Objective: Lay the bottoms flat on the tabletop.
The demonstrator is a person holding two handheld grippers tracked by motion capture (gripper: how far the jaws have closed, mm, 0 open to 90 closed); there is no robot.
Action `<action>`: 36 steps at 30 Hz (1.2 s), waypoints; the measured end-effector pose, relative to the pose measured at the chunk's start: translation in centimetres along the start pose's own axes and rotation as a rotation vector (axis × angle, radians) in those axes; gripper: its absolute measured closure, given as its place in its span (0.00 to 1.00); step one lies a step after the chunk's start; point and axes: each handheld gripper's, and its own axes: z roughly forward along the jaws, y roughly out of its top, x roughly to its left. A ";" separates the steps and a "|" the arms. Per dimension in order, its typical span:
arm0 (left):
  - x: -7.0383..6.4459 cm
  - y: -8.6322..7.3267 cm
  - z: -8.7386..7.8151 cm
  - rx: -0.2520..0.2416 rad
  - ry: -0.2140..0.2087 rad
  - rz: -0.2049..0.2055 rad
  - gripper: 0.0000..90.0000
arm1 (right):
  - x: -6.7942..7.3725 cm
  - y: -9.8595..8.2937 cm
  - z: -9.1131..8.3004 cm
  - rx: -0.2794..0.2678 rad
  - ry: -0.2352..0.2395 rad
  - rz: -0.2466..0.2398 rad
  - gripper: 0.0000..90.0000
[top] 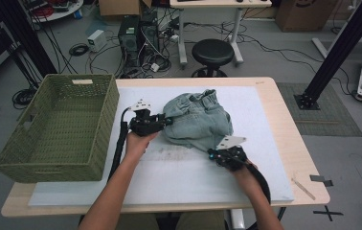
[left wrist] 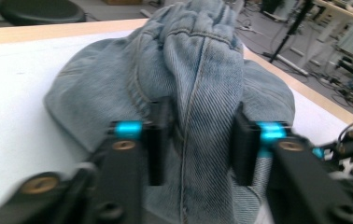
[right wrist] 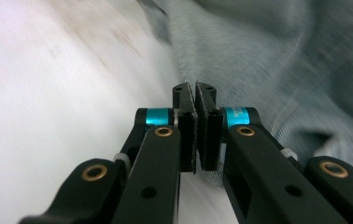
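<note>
- My left gripper has its jaws spread around a thick seam fold of the jeans, not squeezed.
- My right gripper is pinched tight on the jeans' near edge.
- The jeans lie bunched mid-mat, with the basket at the table's left.
</note>
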 end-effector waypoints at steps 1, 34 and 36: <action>0.0 0.0 0.0 -0.002 -0.007 -0.002 0.54 | -0.5 -0.8 -0.8 -0.001 -0.021 0.016 0.99; 2.5 -0.7 -3.2 -0.122 0.155 0.018 0.40 | 2.8 6.7 5.7 -0.028 0.005 0.003 0.97; 2.5 -0.8 -3.1 -0.111 0.153 0.023 0.40 | 2.6 6.3 4.6 -0.037 0.019 -0.020 0.98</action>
